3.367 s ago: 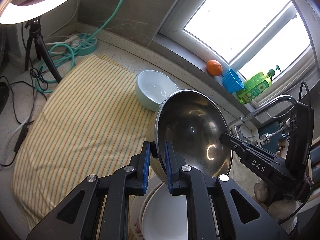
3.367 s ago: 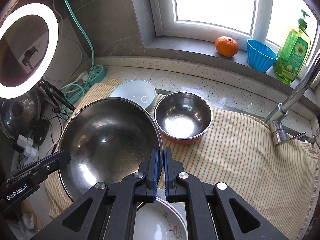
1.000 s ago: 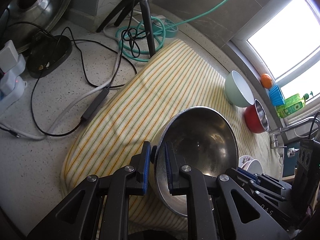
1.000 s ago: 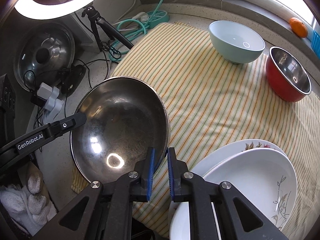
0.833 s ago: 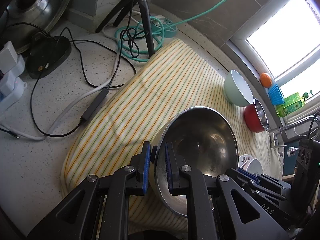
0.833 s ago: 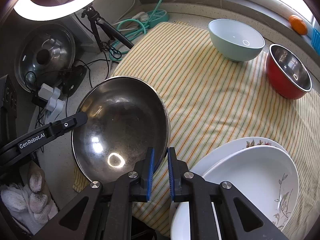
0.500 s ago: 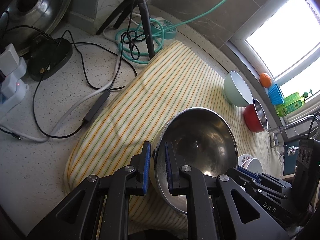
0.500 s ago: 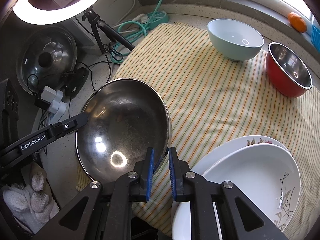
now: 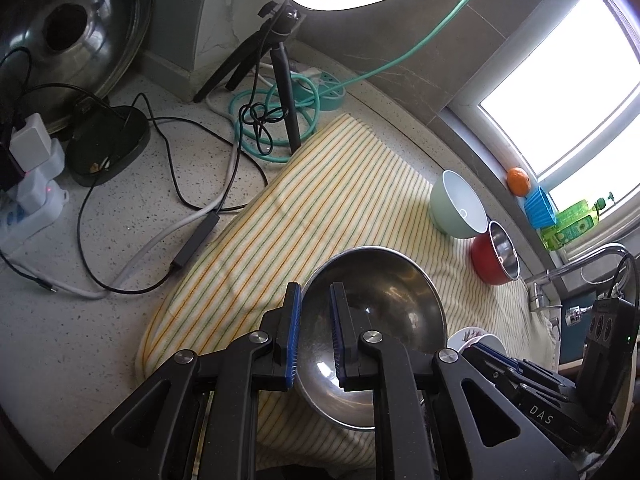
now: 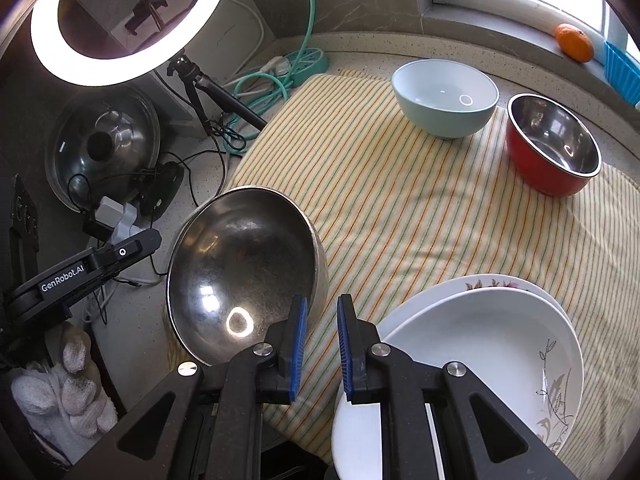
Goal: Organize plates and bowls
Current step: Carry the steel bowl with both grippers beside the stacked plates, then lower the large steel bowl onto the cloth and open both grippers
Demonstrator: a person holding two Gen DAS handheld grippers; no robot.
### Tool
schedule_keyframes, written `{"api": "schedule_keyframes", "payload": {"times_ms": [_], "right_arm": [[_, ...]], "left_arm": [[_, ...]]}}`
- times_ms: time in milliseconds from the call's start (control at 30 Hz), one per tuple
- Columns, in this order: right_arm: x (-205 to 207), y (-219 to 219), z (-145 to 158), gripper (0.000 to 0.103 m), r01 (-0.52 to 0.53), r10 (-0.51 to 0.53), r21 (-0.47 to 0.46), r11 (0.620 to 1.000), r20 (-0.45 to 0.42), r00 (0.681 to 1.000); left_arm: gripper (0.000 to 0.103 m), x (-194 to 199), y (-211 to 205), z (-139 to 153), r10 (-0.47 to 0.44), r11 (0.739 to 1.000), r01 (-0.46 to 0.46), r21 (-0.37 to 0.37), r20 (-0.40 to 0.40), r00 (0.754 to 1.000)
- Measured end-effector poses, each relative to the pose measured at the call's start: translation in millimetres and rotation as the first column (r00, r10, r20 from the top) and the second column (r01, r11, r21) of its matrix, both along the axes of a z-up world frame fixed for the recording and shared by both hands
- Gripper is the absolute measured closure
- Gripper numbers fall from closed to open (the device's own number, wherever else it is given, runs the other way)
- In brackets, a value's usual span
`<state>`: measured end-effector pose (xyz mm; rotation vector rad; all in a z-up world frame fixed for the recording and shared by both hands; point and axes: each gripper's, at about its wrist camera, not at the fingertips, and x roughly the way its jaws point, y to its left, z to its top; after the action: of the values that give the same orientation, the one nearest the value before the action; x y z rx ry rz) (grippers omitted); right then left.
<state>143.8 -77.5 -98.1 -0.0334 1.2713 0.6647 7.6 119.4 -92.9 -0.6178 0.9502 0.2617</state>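
Steel bowl (image 10: 240, 272), tilted over the near-left corner of the striped cloth (image 10: 400, 220). Left hand-held gripper (image 9: 315, 294) and right hand-held gripper (image 10: 322, 302) each clench opposite rims, probably to steady its width.

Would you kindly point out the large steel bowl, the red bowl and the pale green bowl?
large steel bowl (image 10: 240, 264): right wrist view, inner wall.
red bowl (image 10: 536, 168): right wrist view, red outer side.
pale green bowl (image 10: 444, 120): right wrist view, outer side below the rim.
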Motion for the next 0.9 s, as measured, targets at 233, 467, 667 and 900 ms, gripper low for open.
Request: {"api": "schedule_keyframes", "payload": {"times_ms": [233, 467, 667, 900], "right_arm": [[10.1, -32.7, 11.8, 0.084, 0.065, -0.065, 0.041, 0.997, 0.012, 0.998], [15.8, -69.9, 25.8, 0.083, 0.102, -0.107, 0.077, 0.992, 0.062, 0.992], [27.7, -109.8, 40.0, 0.063, 0.155, -0.167, 0.090, 0.984, 0.140, 0.976], [53.6, -148.8, 43.2, 0.063, 0.194, -0.198, 0.043, 0.980, 0.152, 0.968]], "left_arm": [[0.091, 10.2, -20.0, 7.9, -0.027, 1.000, 0.027, 0.003, 0.022, 0.999], [0.091, 24.8, -50.1, 10.3, -0.076, 0.997, 0.076, -0.013, 0.033, 0.997], [0.091, 40.7, -79.4, 10.6, -0.110, 0.993, 0.111, -0.032, 0.039, 0.993], [0.091, 62.4, -112.4, 13.4, -0.140, 0.989, 0.142, -0.048, 0.046, 0.989]]}}
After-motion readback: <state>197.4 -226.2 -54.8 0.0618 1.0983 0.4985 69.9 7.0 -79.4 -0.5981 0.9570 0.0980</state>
